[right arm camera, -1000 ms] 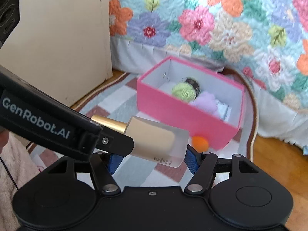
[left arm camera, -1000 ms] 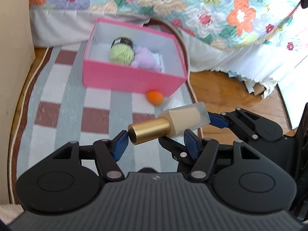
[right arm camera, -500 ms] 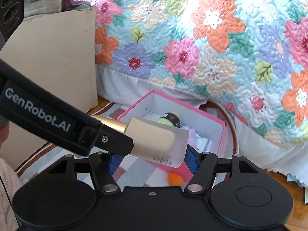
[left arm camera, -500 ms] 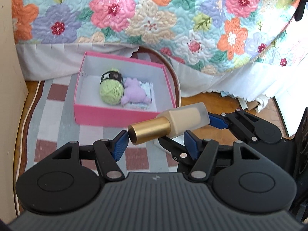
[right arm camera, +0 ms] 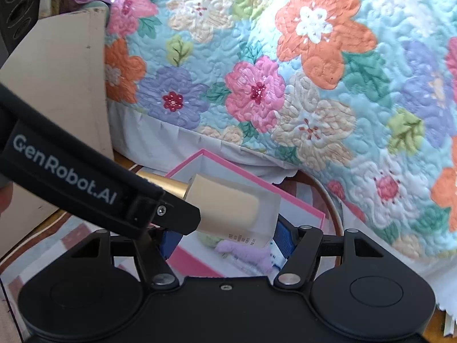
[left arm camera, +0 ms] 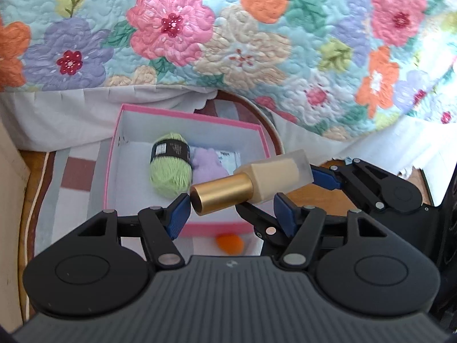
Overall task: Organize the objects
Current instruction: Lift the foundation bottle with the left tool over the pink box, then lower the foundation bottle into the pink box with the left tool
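Right tongs (right arm camera: 228,238): clenched on a cosmetic bottle (right arm camera: 234,208), blue pads (right arm camera: 285,235) pressed against opposite ends of its frosted, beige-filled body. Left tongs (left arm camera: 231,214): set at the bottle's gold cap (left arm camera: 222,194), left pad (left arm camera: 178,214) at the cap's open end, right pad lower down beneath the body; grasping or released cannot be told from either view. Bottle: carried clear of the floor, lying nearly level with cap toward the left tongs and base toward the right, placed in the left wrist view over the near right part of a pink box (left arm camera: 112,171). Box: open-topped, white inside, resting on a striped rug (left arm camera: 77,177) close against the white bed skirt (left arm camera: 71,114) under a floral quilt (left arm camera: 228,43). Contents of box: green yarn ball (left arm camera: 170,171) with a black label band, touching a lilac plush piece (left arm camera: 207,168) on its right; flat printed packet (left arm camera: 228,157) partly under the plush. Outside the box: small orange ball (left arm camera: 230,243) on the rug, just beside the near wall. Wood floor (left arm camera: 322,197) to the right of the rug. Beige panel (right arm camera: 57,85) upright at the left in the right wrist view, next to the quilt.
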Demonstrator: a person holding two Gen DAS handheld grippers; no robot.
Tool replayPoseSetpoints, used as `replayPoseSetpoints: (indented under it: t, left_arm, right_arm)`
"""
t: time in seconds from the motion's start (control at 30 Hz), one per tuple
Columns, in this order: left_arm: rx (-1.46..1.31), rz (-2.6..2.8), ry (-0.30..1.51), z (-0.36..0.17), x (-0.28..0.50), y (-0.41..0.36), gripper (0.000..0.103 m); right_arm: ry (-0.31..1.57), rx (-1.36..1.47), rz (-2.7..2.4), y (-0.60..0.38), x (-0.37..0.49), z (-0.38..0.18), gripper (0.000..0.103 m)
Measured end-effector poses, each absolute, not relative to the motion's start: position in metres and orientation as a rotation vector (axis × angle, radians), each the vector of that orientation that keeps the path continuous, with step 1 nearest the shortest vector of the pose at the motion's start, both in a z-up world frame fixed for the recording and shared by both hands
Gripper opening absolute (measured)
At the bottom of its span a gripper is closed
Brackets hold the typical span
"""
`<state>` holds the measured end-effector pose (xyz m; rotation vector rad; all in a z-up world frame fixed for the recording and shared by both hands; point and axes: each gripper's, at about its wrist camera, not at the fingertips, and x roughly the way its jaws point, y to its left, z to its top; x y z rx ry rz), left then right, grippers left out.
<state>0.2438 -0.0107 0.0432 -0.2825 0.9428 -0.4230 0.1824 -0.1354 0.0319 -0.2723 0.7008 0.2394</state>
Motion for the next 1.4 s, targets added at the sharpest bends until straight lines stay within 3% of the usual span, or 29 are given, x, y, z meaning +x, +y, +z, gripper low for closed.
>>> replayPoseSetpoints:
  t: [0.37, 0.83, 1.4]
  left_arm:
    - [-0.263, -0.398, 1.026, -0.018, 0.355, -0.034, 0.064]
    - [-0.386, -0.332, 1.127, -0.107, 0.425, -0.033, 0.062]
    - [-0.359, -0.305, 1.043, -0.1, 0.416, -0.039, 0.061]
  right_arm:
    - [0.732, -0.181, 0.233, -0.17, 0.279, -0.031, 0.071]
    - [0.941, 0.094, 0.176, -0.193, 0.354, -0.107, 0.07]
    - [0.992, 0.137, 0.089, -0.211, 0.372, -0.13, 0.073]
